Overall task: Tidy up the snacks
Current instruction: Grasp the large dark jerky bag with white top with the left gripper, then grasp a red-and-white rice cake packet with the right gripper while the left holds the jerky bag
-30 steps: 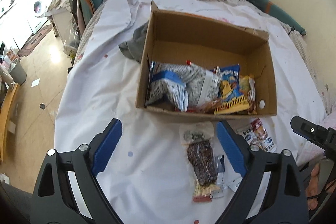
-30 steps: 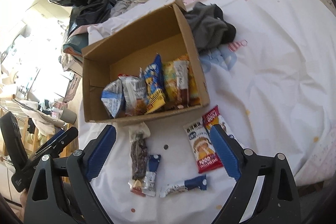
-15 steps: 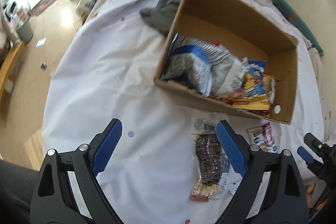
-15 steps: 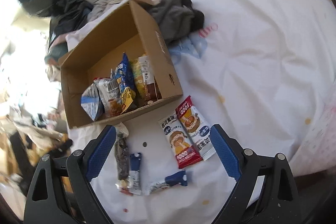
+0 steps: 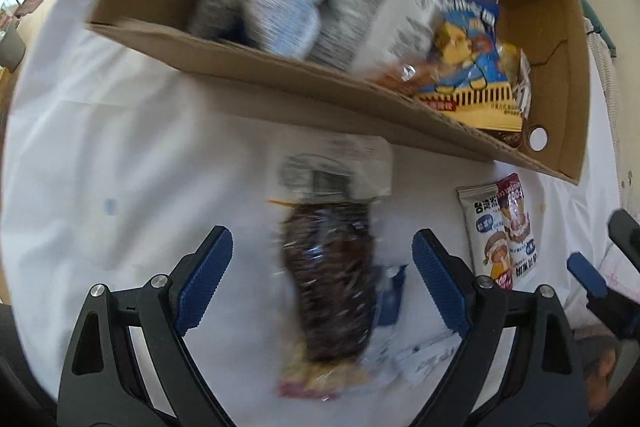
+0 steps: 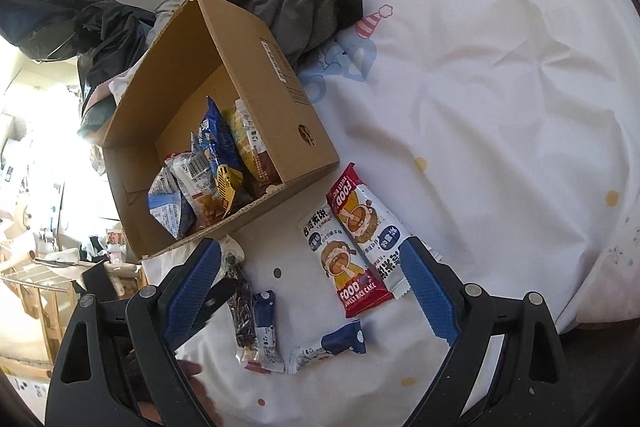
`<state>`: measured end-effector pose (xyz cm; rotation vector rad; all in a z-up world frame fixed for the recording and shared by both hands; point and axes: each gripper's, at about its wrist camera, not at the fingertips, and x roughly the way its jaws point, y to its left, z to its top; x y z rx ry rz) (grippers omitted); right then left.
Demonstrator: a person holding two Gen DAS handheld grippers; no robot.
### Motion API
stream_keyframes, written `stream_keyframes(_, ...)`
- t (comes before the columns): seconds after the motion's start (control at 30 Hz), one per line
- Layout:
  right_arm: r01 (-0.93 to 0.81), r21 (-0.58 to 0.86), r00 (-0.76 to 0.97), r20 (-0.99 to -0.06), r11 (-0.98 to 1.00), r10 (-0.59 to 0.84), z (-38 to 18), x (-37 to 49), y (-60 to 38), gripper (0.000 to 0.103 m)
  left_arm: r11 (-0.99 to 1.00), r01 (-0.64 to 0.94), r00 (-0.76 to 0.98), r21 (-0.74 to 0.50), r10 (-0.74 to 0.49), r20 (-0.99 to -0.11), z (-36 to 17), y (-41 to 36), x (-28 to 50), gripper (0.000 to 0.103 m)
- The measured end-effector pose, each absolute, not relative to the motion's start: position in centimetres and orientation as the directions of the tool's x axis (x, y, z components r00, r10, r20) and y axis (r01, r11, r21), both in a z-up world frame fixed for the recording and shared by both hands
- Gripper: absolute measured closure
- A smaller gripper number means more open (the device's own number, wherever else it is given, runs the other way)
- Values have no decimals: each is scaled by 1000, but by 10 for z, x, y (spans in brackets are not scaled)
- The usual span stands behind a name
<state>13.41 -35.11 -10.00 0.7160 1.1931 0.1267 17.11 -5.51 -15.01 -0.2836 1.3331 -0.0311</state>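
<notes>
An open cardboard box (image 5: 256, 63) (image 6: 280, 67) on a white bedsheet holds several snack bags. A clear packet of dark snacks (image 5: 328, 279) (image 6: 242, 311) lies in front of it. My left gripper (image 5: 320, 279) is open, low over this packet, with the packet between its blue pads. Two rice cake packets (image 6: 356, 239) (image 5: 504, 231) lie right of it, and two small blue-and-white packets (image 6: 264, 327) (image 6: 332, 345) lie nearby. My right gripper (image 6: 310, 291) is open and empty above the loose packets.
A grey cloth (image 6: 304, 7) lies behind the box. A black bag (image 6: 68, 23) and bedding are piled at the far side. The bed edge (image 6: 580, 311) drops off at the right of the right wrist view.
My left gripper has dropped down and forward toward the dark snack packet, which now sits between its fingers. My right gripper has shifted right and lower over the rice cake packets.
</notes>
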Motion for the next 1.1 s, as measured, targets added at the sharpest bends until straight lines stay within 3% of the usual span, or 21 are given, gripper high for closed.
stream_keyframes(0.27,286,571,370,-807,770,461,-106,135,-353,10,978,-159,214,-133,-98,-972,-168,-77,180,14)
stream_keyframes(0.33,290,574,360,-807,766,468,-108,136,-352,10,982,-152,213,-115,-82,-974,-170,-78,180,18)
stream_keyframes(0.4,291,575,356,-807,765,471,-109,136,-351,10,984,-153,220,-94,-59,-974,-172,-78,181,32)
stream_keyframes(0.47,288,574,353,-807,766,472,-109,136,-349,10,984,-149,224,-102,-67,-972,-171,-75,180,39)
stream_keyframes(0.6,276,574,348,-807,770,477,-108,137,-344,10,983,-121,224,-135,-106,-969,-168,-64,180,43)
stream_keyframes(0.87,258,580,343,-803,773,488,-107,136,-339,10,984,-116,269,-136,-100,-958,-132,-41,160,44)
stream_keyframes(1.1,220,584,331,-799,782,503,-103,133,-329,10,991,-83,436,-103,-57,-898,-66,-10,132,44)
